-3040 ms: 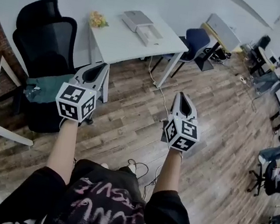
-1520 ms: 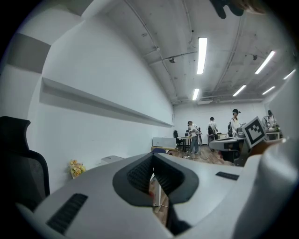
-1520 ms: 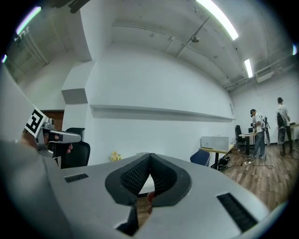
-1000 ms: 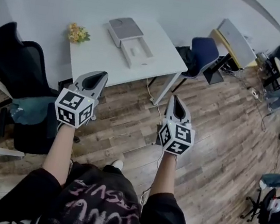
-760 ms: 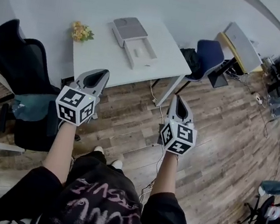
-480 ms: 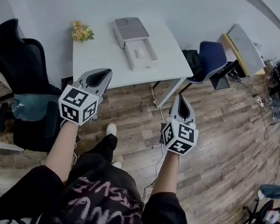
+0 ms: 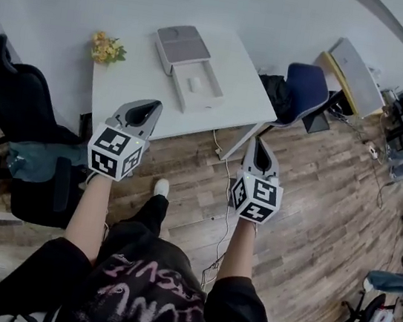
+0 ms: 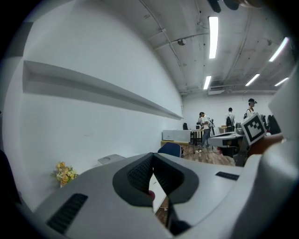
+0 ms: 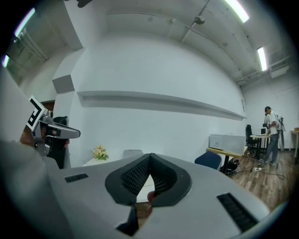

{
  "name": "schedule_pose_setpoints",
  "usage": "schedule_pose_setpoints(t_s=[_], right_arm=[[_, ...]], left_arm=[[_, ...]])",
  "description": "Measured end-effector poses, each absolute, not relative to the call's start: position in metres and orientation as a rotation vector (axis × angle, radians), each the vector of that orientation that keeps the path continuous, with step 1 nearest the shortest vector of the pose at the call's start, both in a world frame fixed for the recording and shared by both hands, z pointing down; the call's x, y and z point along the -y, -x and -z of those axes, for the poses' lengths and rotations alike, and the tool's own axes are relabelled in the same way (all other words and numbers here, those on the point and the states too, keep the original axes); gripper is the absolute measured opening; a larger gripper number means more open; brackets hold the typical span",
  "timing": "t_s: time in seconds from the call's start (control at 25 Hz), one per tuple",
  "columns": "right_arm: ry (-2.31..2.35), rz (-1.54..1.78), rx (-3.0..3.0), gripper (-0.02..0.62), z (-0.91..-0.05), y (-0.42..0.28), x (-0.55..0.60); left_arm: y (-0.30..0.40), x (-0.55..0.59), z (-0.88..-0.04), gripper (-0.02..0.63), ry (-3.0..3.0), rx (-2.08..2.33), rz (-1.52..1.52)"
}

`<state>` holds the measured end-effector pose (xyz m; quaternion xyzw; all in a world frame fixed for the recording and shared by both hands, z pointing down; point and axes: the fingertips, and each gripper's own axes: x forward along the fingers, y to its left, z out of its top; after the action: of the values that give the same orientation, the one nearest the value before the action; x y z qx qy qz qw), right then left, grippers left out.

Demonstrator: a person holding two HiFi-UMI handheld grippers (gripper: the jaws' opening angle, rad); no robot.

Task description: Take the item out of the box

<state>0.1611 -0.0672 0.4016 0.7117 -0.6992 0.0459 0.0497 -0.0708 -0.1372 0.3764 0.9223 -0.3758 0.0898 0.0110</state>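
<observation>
the box (image 7: 209,99) lies on the far white table (image 7: 131,82), well apart from both grippers: a shallow, pale rectangular tray with its flat grey-white lid (image 7: 182,43) just beyond it, touching at a corner. a small white item (image 7: 195,84) sits in the middle of the tray, too small to make out its shape.

the left gripper (image 7: 152,104) and right gripper (image 7: 257,141) are smooth grey shells with dark ribbed pads. each gripper view shows the pads meeting at the tips, fully closed with nothing between them (image 8: 153,155) (image 9: 150,155).

a bunch of yellow flowers (image 7: 107,48) stands at the table's far left corner. a black office chair (image 7: 15,102) with a teal cloth on its seat stands to the left, its edge cut off by the frame. a blue padded chair (image 7: 307,90) stands to the right. the floor (image 7: 307,210) is streaky wood plank with a thin cable trailing across it. from the gripper views the tray is hidden behind the gripper bodies.
</observation>
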Motion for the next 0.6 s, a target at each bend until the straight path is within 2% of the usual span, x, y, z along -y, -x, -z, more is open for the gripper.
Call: schedule_pose_setpoints(t_s=[0.6], right_arm=[[-2.18,-0.169,2.109,0.009,-0.411,-0.209,0.208]], left_arm=[[0.016,0.279,-0.401,0.002,-2.85,1.102,-0.277]])
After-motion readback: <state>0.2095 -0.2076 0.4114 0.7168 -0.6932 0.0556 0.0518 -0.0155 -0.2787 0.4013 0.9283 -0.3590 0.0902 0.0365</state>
